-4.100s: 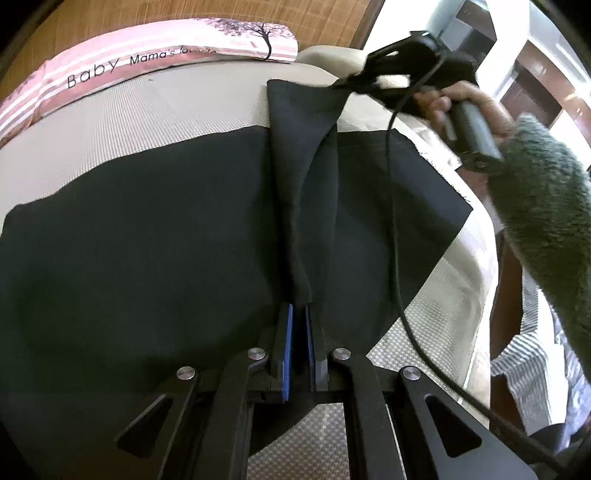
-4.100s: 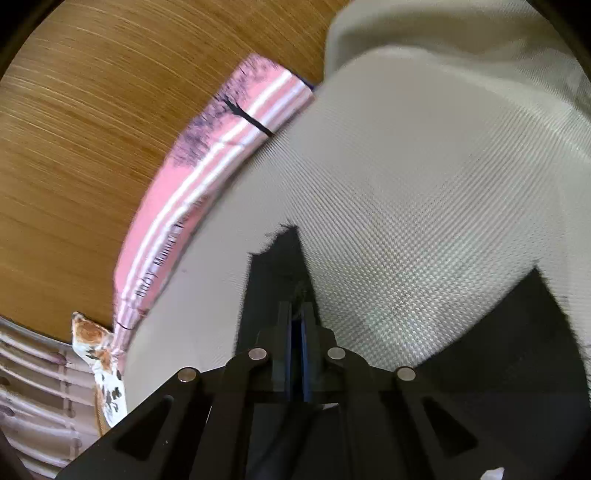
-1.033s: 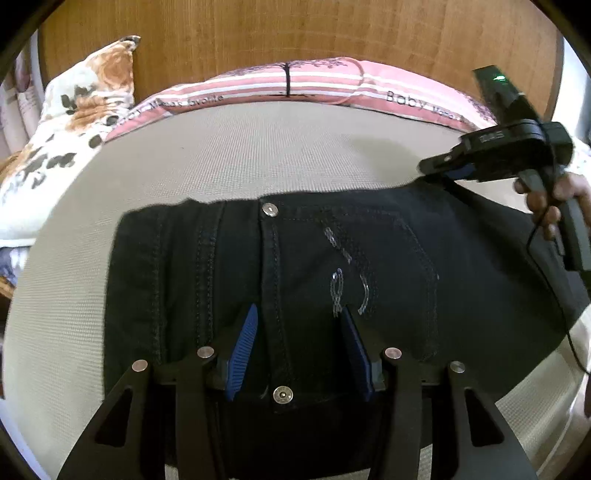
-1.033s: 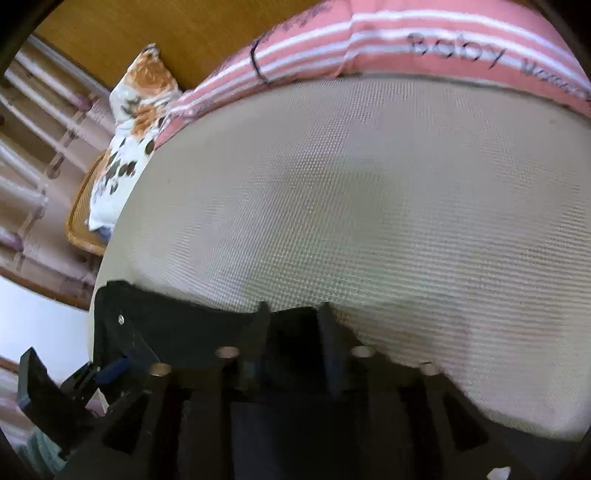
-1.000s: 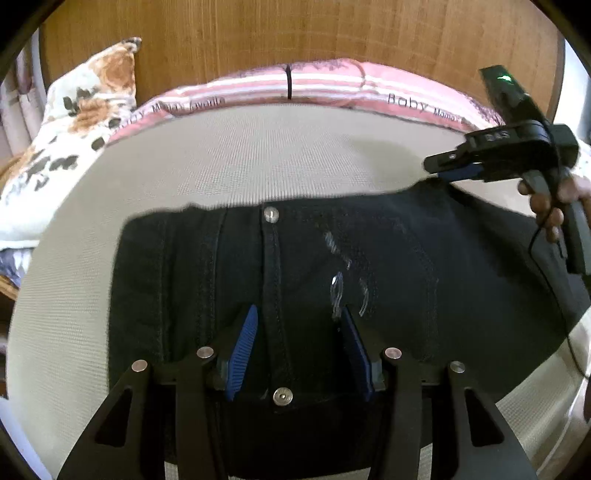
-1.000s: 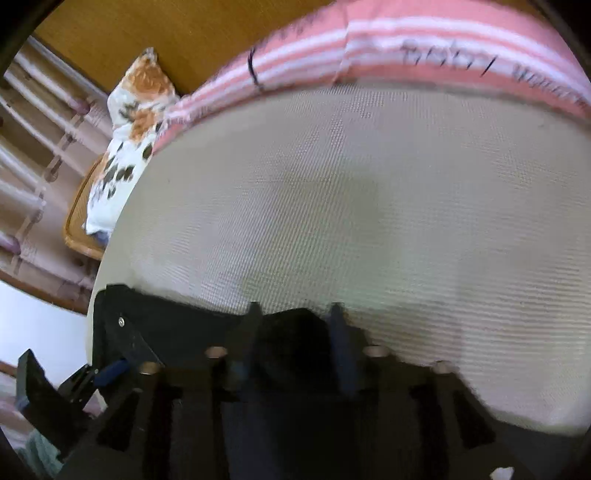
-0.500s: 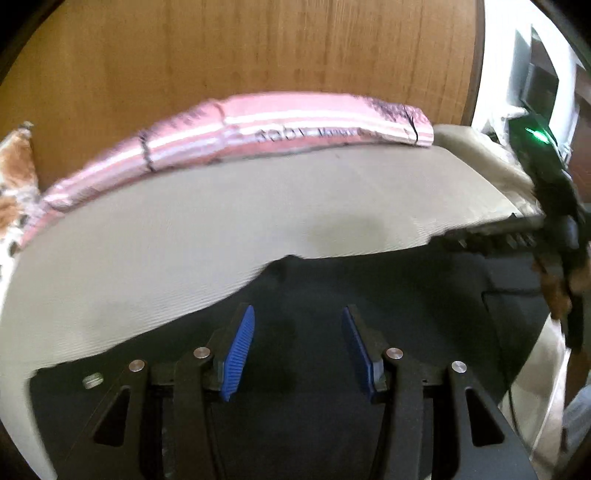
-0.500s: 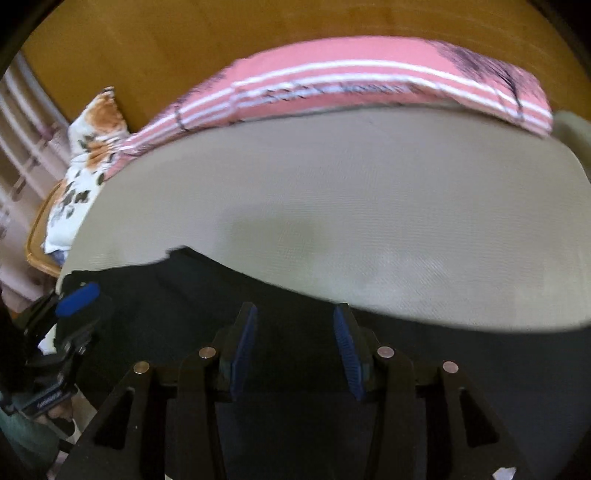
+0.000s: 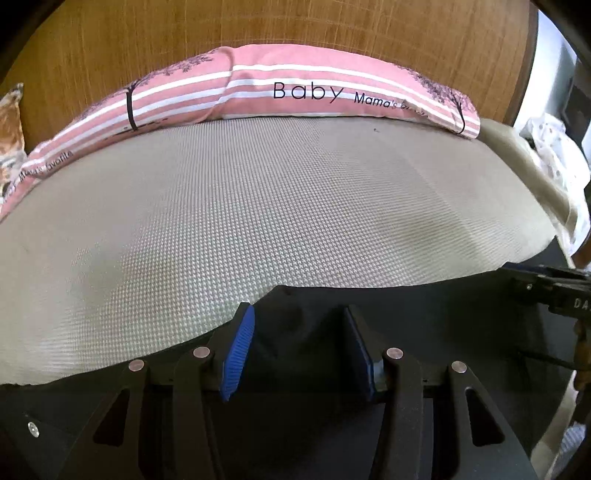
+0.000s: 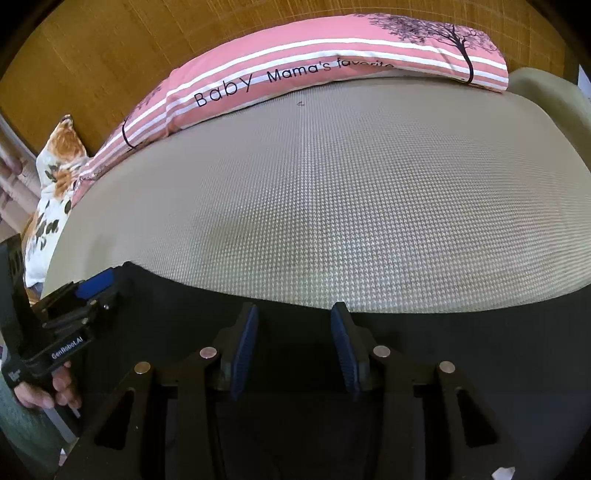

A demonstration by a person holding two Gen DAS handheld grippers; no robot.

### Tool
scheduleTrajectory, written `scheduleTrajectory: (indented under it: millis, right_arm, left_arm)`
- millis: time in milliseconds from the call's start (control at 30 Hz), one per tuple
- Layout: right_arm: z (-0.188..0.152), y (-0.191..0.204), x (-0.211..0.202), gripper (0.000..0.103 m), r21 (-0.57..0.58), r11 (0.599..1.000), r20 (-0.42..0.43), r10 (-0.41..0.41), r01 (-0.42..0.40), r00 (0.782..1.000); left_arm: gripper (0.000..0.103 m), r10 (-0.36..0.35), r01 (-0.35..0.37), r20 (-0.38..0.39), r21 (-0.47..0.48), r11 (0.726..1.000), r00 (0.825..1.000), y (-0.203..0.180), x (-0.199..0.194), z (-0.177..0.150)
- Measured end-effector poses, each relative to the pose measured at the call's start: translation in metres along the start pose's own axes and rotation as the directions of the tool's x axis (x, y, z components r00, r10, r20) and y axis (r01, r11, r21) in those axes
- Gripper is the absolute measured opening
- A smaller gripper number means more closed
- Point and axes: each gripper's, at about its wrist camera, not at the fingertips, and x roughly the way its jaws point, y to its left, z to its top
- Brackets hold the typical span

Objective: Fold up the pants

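Both grippers are over the black pants (image 9: 424,306), which lie flat on the beige textured mattress (image 9: 295,206) along its near edge, well apart from the pink striped pillow (image 9: 295,92) against the wooden headboard (image 9: 258,29). Left gripper (image 9: 299,347): jaws spread wide, blue pads (image 9: 238,350) apart, nothing between them, dark cloth just under the tips. Right gripper (image 10: 293,347): same, jaws wide, no fabric pinched. In the right wrist view the left gripper sits at the far left over the pants' end, with the person's hand (image 10: 48,387) on its handle; in the left wrist view the right gripper shows at the right edge, also over the cloth. The far edge of the pants runs as a fairly straight line across both views, with a small bump near the left gripper's tips. My read: between folds, garment lying released, no grasp in hand. Can't tell from these views how many layers are stacked or where the hems sit. The next move probably calls for each claw to drop onto one edge or end, pinch all layers at once, lift together and carry that end across. Risk: catching only the top layer, or uneven lift skewing the fold.
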Motion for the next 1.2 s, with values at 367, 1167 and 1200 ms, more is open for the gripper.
scheduleTrajectory:
  millis: [367, 1167, 1200]
  right_arm:
    - [-0.016, -0.015, -0.037, 0.049, 0.113, 0.992, 0.049, 0.046, -0.051, 0.998]
    - [-0.162, -0.169, -0.162, 0.05, 0.504, 0.861, 0.103, -0.133, 0.063, 0.986]
    - [-0.166, -0.176, -0.165, 0.05, 0.523, 0.85, 0.102, -0.141, 0.067, 0.985]
  left_arm:
    - [0.052, 0.099, -0.097, 0.057, -0.039, 0.995, 0.993, -0.01, -0.042, -0.012]
    - [0.057, 0.022, -0.022, -0.045, -0.016, 1.0, 0.999, -0.07, -0.078, -0.097]
    - [0.057, 0.021, -0.021, -0.047, -0.002, 1.0, 0.999, -0.074, -0.078, -0.1]
